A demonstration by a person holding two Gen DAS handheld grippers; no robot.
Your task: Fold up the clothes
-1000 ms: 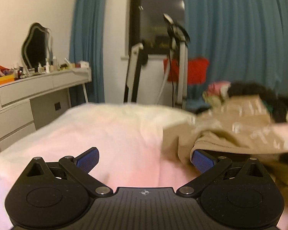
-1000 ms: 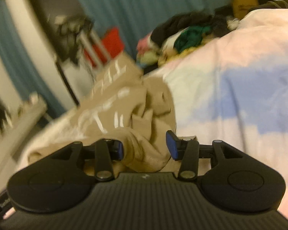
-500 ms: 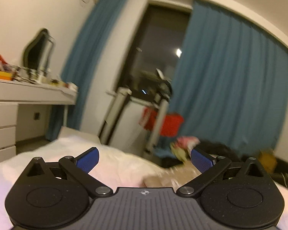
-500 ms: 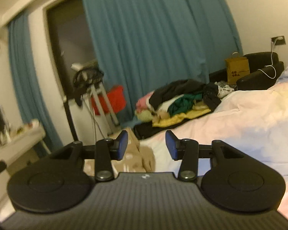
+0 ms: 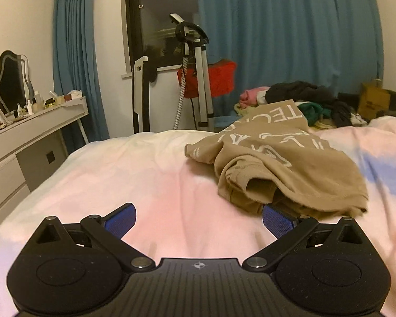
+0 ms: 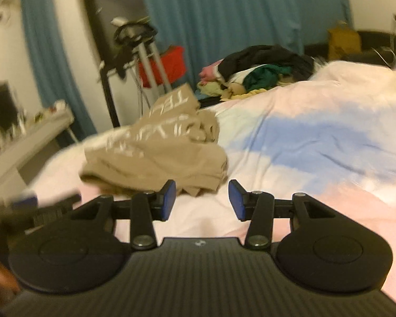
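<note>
A tan garment with white lettering lies crumpled on the pink, white and blue bedspread. It also shows in the right wrist view. My left gripper is open and empty, low over the bed, just in front and left of the garment's near edge. My right gripper is open and empty, just in front of the garment's near right corner. The left gripper shows blurred at the left edge of the right wrist view.
A pile of other clothes lies at the far end of the bed. A garment steamer stand and a red item stand by the blue curtains. A dresser with a mirror is at the left.
Both grippers swung up toward the curtains and came back down to the bed. The garment lies more spread out, and the right gripper, open throughout, stands farther back from it.
</note>
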